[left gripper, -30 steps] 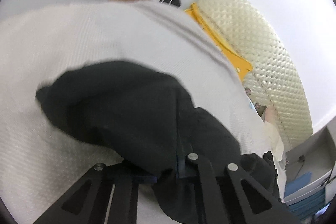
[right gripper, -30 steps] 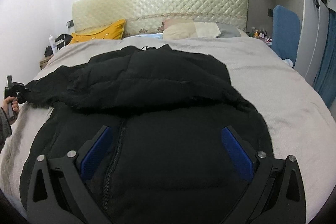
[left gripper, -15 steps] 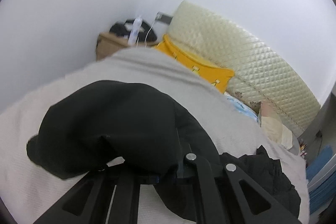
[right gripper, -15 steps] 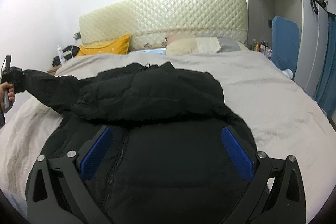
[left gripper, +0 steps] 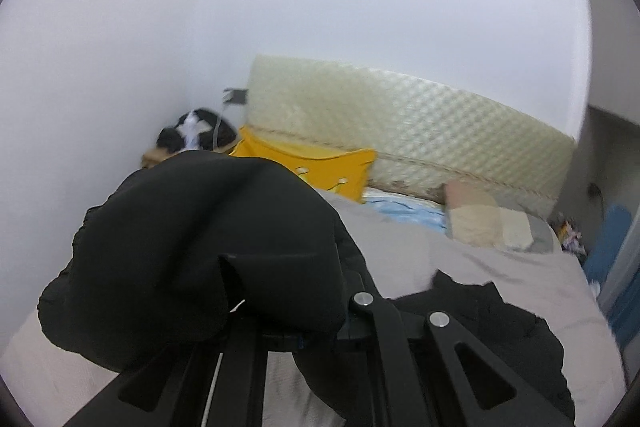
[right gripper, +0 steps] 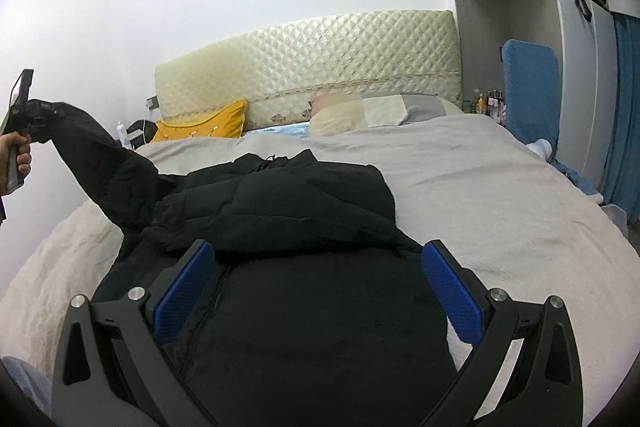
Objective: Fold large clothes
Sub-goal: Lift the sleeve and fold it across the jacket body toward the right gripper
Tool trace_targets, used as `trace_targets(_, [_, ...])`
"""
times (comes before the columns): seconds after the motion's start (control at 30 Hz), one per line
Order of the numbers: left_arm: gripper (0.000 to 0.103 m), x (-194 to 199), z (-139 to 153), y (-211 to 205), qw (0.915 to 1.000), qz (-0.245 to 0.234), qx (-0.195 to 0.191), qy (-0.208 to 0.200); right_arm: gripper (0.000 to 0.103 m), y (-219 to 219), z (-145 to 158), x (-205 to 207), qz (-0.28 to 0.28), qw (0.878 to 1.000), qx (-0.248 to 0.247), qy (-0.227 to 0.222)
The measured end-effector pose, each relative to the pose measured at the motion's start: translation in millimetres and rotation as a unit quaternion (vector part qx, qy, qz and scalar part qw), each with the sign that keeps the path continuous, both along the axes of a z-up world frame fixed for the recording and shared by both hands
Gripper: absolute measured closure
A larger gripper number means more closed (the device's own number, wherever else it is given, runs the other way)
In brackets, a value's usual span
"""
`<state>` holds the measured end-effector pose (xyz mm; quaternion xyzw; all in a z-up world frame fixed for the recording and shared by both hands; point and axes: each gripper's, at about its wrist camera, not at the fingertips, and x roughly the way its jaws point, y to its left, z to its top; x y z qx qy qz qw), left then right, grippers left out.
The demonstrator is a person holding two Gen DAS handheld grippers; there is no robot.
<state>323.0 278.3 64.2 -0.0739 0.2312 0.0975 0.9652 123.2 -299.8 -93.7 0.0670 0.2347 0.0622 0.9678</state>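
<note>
We see the black jacket as matt, soft padded cloth with a zip down its front, and its sleeve has the same dull finish. The bedspread looks like pale grey woven cloth with a fine ribbed texture. The headboard is cream quilted padding with a faint sheen. The yellow pillow is plain cloth. The right gripper is matt black plastic with silver metal pins and blue textured pads.

No readable text, labels, brands or numbers anywhere in view.
</note>
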Motion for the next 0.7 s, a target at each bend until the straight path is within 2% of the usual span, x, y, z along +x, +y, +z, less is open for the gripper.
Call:
trace_targets(0.13, [0.096, 4.3, 11.8, -64.1, 0.9989, -0.028, 0.037, 0.000, 0.000, -11.3, 3.8, -10.1, -0.010, 1.000, 0.009, -0.012])
trace_targets(0.37, [0.096, 11.2, 11.0, -180.4, 0.9943, -0.089, 0.059, -0.006, 0.000, -30.6, 10.0, -11.8, -0.022, 0.999, 0.021, -0.033])
trace_targets(0.53, [0.096, 26.2, -5.8, -263.1, 0.9885, -0.124, 0.086, 0.001, 0.000, -44.0, 6.8, -14.2, -0.036, 0.999, 0.014, -0.037])
trace_targets(0.7, [0.096, 43.6, -43.1, -344.0, 0.9777, -0.184, 0.099, 0.021, 0.000, -57.3, 3.1, -11.4, -0.047, 0.998, 0.023, -0.030])
